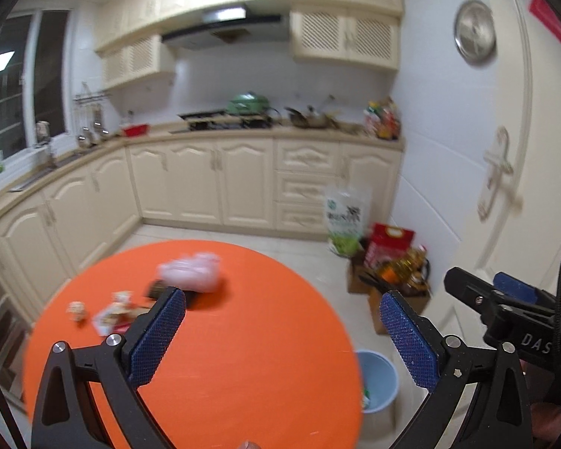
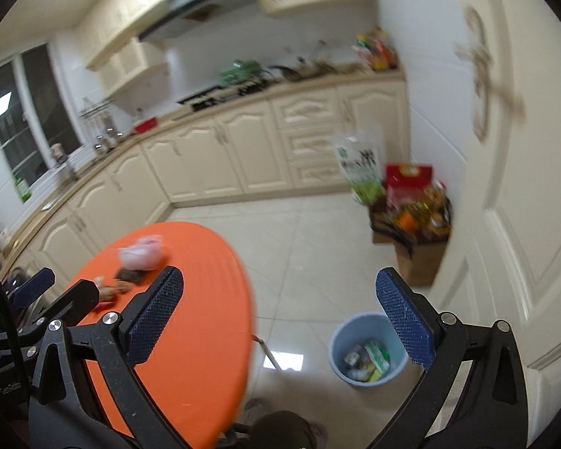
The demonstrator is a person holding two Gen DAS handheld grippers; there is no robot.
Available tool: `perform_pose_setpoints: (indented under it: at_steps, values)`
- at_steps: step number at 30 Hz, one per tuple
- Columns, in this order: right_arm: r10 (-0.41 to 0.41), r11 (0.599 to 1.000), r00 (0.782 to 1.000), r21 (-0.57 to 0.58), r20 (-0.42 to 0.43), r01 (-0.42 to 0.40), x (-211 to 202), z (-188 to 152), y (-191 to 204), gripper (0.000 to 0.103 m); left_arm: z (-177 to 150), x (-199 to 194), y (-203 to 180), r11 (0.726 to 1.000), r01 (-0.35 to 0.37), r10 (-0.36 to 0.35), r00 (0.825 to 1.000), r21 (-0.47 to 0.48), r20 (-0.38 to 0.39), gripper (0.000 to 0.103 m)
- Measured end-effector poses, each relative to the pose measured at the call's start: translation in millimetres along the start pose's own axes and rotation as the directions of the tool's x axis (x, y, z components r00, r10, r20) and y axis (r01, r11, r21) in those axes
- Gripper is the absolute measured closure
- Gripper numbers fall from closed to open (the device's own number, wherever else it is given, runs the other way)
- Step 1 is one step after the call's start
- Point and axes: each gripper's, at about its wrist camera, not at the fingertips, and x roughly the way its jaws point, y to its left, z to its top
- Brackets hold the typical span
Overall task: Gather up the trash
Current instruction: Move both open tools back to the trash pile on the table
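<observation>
A: Closest in, the left gripper point(image 1: 282, 316) hangs over the round orange table point(image 1: 243, 374), blue pads spread wide, nothing between them.

B: Same story on the right gripper point(image 2: 278, 299): fingers wide apart and empty, held over the table's edge and the tiled floor point(image 2: 310, 247). You can spot it at the right edge of the left view too.

A: Below it on the floor, just beside the table, the blue bin point(image 2: 368, 348) stands upright with wrappers already inside, one of them green and white.

B: Now the trash left on the tabletop. A pink crumpled bag point(image 1: 190, 273) sits toward the far side, blurred, with a small dark wrapper point(image 1: 157, 290) touching its near-left edge.

A: Left of those, a loose cluster of paper scraps point(image 1: 112, 312), and a small pale crumpled piece point(image 1: 75, 308) lying apart from them.

B: Further back by the wall, cardboard boxes point(image 2: 419, 258) stuffed with bottles, a red package and a green-and-white sack point(image 2: 361, 166) leaning on the drawers.

A: And at the very back, cream cabinets, the counter, a green pot point(image 1: 248, 103) on the stove.
</observation>
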Motion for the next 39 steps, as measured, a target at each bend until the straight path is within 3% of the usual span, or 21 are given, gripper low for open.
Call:
perform_pose_setpoints:
  at_steps: [7, 14, 25, 33, 39]
  values:
    - [0.079, 0.992, 0.996, -0.1, 0.052, -0.074, -28.2, 0.5, 81.2, 0.0, -38.0, -84.0, 40.8, 0.994, -0.088, 0.093, 0.992, -0.065, 0.084, 0.001]
    - [0.154, 0.967, 0.984, -0.216, 0.087, -0.132, -52.8, -12.5, 157.2, 0.0, -77.6, -141.7, 60.4, 0.975, -0.171, 0.189, 0.974, -0.141, 0.127, 0.001]
    - [0.245, 0.923, 0.963, -0.331, 0.117, -0.194, -71.9, -29.7, 223.7, 0.0, -129.3, -213.9, 61.3, 0.934, -0.262, 0.305, 0.938, -0.245, 0.161, 0.001]
    - [0.255, 0.91, 0.965, -0.35, 0.056, -0.22, -55.0, -42.9, 234.9, 0.0, -152.0, -216.5, 69.8, 0.907, -0.309, 0.347, 0.933, -0.288, 0.092, 0.001]
    - [0.221, 0.9, 0.975, -0.382, -0.017, -0.21, -20.2, -50.2, 244.4, 0.0, -117.1, -181.4, 88.0, 0.904, -0.312, 0.334, 0.942, -0.293, 0.028, 0.001]
